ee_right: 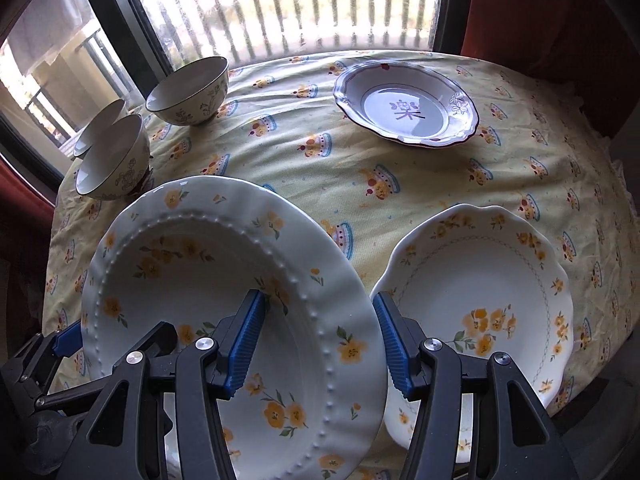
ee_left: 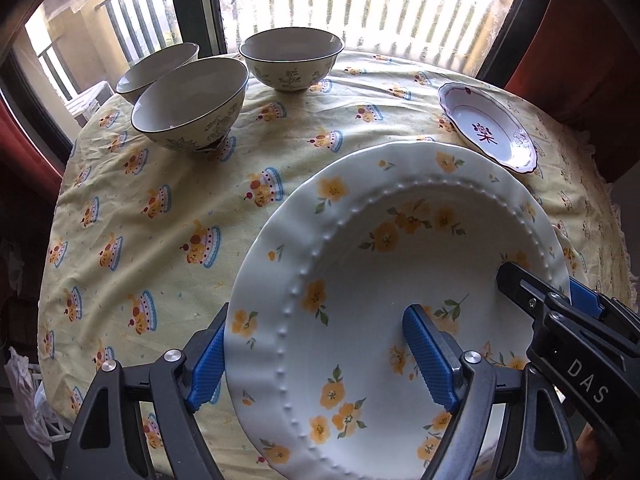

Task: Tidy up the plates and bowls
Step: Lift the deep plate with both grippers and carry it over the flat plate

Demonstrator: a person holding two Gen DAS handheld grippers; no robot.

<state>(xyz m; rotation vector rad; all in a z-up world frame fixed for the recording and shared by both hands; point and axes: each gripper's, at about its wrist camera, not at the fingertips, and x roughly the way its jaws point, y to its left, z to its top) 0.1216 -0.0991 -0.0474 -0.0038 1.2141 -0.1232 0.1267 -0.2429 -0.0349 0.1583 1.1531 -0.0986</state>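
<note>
Large plate (ee_left: pixel 384 280): we hold this beaded, yellow-flowered piece above the tablecloth (ee_left: pixel 168 200).
Left gripper (ee_left: pixel 320 360): our pads straddle and clamp its left rim.
Right gripper (ee_right: pixel 316 344): clamps the opposite rim.
Scalloped plate (ee_right: pixel 480 292): on the cloth, right.
Purple-rimmed dish (ee_right: pixel 406 110): far side.
Bowls (ee_left: pixel 190 100): three, far left.

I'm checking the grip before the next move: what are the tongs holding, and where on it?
Both tongs hold the large yellow-flowered plate by its rim: left tongs on one side, right tongs on the opposite side.
</note>
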